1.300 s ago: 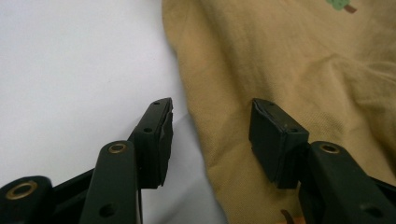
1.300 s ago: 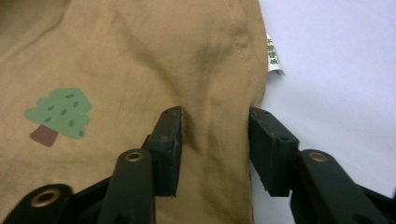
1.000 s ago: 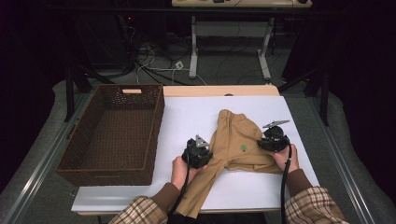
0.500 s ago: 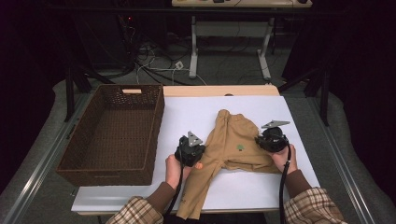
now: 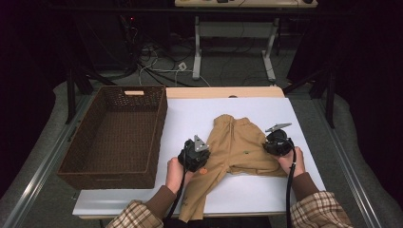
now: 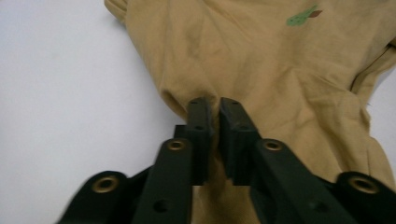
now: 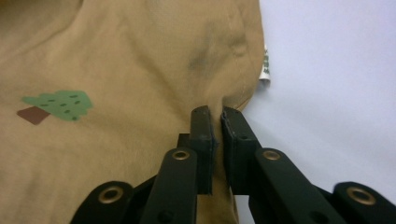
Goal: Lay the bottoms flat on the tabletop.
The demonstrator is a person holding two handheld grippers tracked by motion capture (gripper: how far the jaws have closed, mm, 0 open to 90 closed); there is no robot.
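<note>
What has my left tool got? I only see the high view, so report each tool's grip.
Observer: The left tool pinches a fold at the edge of the tan trousers. Its jaws have just been opening slightly, with cloth between them.
Operator: Now the right tool.
Observer: The right tool is shut on the trousers' edge, cloth puckered at its tips.
Operator: Give me a landmark there.
Observer: A white label with green print sticks out just beyond that edge.

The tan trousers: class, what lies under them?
Under the tan trousers lies the white tabletop, bare around them. The part beneath the cloth is covered, so anything there cannot be seen.
</note>
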